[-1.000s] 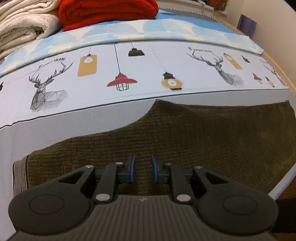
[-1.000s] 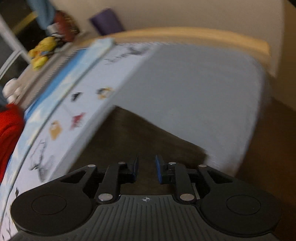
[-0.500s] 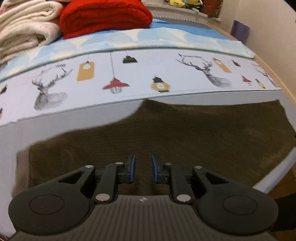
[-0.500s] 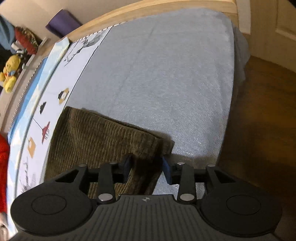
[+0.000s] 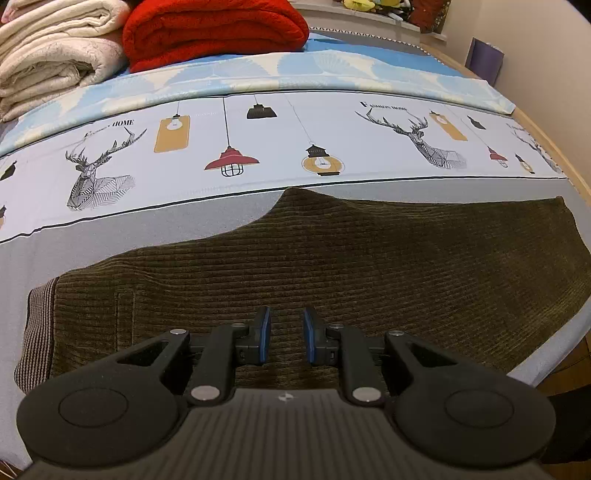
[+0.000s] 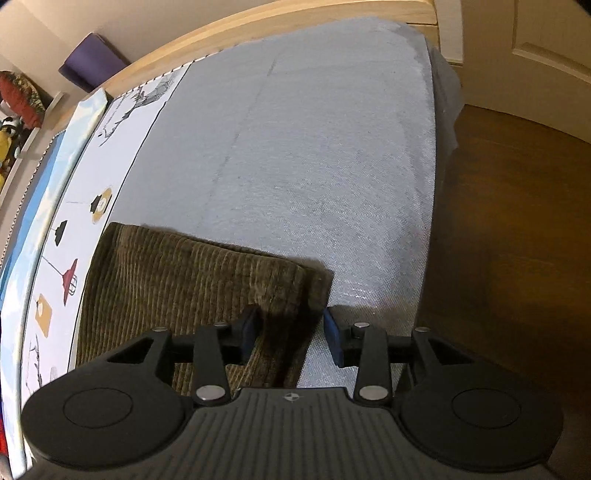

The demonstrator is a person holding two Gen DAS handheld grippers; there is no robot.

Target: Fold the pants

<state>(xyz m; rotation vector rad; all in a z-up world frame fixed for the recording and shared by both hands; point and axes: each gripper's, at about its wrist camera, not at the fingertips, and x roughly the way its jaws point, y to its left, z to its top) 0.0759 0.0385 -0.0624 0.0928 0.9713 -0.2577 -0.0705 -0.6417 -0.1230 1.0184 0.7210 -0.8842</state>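
A bed (image 5: 110, 243) in grey sheeting carries it all. Brown corduroy pants (image 5: 369, 266) lie flat along its near edge. Just beyond the pants runs a deer-and-lamp printed cover (image 5: 258, 147); farther back sit a red blanket (image 5: 214, 29) and folded cream blankets (image 5: 55, 55).

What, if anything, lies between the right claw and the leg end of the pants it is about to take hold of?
Nothing visible does. The right claw stands open right over the corner of the brown corduroy pants, one finger above the cloth and the other above the grey bed cover beside the hem.
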